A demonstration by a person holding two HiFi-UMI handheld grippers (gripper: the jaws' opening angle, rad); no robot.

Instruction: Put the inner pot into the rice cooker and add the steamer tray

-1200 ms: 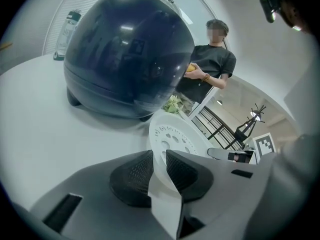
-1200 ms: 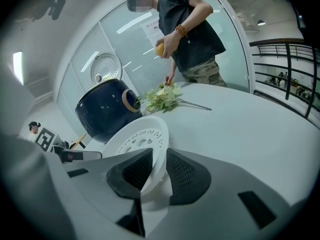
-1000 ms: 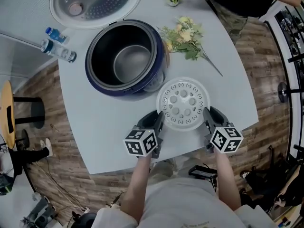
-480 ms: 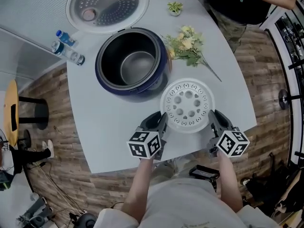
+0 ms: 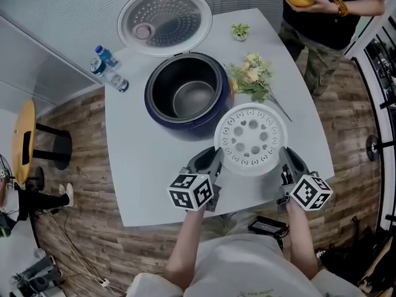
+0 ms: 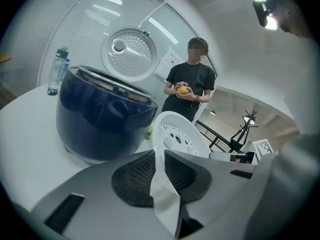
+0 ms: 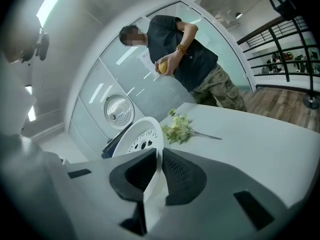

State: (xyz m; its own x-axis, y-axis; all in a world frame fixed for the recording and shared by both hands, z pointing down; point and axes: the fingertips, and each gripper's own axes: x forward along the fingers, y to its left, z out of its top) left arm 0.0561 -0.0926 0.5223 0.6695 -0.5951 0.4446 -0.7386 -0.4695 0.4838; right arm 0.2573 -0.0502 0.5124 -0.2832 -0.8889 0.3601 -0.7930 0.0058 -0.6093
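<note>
Left gripper (image 5: 217, 158), right gripper (image 5: 283, 158) clamp steamer tray (image 5: 250, 138) rim, jaws just tightened; inner pot (image 5: 193, 99) already in rice cooker (image 5: 185, 124); next, seat tray level.

A pale table (image 5: 142, 172) carries a blue rice cooker (image 5: 179, 124), lid open — flowers (image 5: 253, 76) beside it, a small potted plant (image 5: 240, 31) farther off, water bottles (image 5: 110, 73) at its left corner

Steamer tray (image 5: 250, 138) — white plastic, smooth, semi-matt. Rice cooker (image 6: 105, 126) shell: dark blue, glossy. Inner pot (image 5: 193, 99): dark walls, dull metallic base. Lid (image 5: 164, 20) plate: perforated bare metal. Table (image 5: 142, 166) — pale, smooth, matt. Floor (image 5: 74, 159): wood planks. Bottle (image 5: 110, 68): clear plastic. Left gripper (image 6: 159, 156) pads (image 6: 136, 176): black, mesh-textured.
</note>
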